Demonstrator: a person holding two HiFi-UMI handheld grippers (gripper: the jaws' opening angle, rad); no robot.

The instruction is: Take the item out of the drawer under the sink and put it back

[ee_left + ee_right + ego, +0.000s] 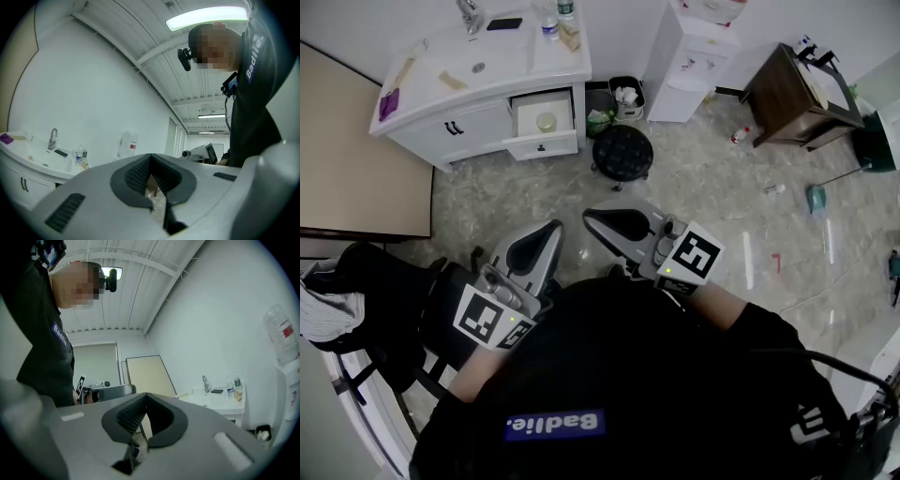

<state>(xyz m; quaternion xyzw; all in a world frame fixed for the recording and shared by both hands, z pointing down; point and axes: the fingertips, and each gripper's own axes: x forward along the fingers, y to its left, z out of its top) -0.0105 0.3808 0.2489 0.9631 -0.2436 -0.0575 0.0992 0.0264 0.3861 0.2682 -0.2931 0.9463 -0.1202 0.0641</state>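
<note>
The white sink cabinet [478, 58] stands at the far left of the head view. Its right-hand drawer [542, 145] is pulled out, and a small round pale-yellow item [546, 121] lies inside. Both grippers are held level close to my body, well short of the cabinet. The left gripper [549, 228] is shut with nothing between its jaws, and so is the right gripper [592, 217]. In the left gripper view the left gripper [150, 157] has its jaw tips together, with the sink counter [28, 157] far off at the left. In the right gripper view the right gripper [146, 397] is closed too.
A black round stool [622, 152] stands on the floor just before the open drawer. A small bin [625, 96] and a white water dispenser [689, 56] stand to the cabinet's right. A brown table [792, 94] is at the far right. Bottles [548, 21] stand on the counter.
</note>
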